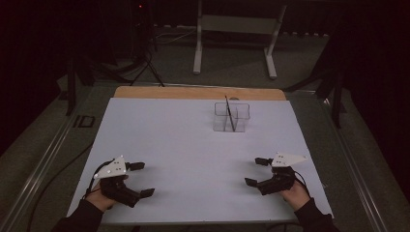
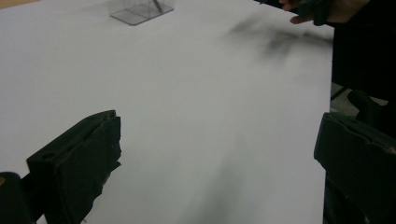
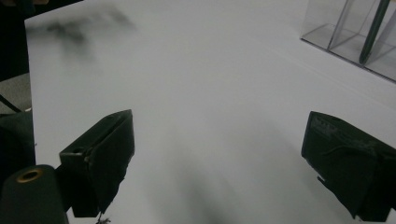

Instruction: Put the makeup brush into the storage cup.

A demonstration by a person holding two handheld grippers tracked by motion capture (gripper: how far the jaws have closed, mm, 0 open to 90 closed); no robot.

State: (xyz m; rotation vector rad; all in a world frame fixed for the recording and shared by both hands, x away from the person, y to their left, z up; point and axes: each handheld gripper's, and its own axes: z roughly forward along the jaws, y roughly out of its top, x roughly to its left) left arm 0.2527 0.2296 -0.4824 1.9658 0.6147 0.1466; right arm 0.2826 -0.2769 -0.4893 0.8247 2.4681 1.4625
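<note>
On the white table [image 1: 193, 140], clear divided box [image 1: 231, 117] with a dark pen [image 1: 229, 113] upright inside stands toward the far edge, well apart from left claw [image 1: 142, 179] and right claw [image 1: 256, 171], both wide, empty, at the near corners.

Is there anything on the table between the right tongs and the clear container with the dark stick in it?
Nothing: the high view shows bare white tabletop between the right tongs and the clear container holding the dark stick.
</note>
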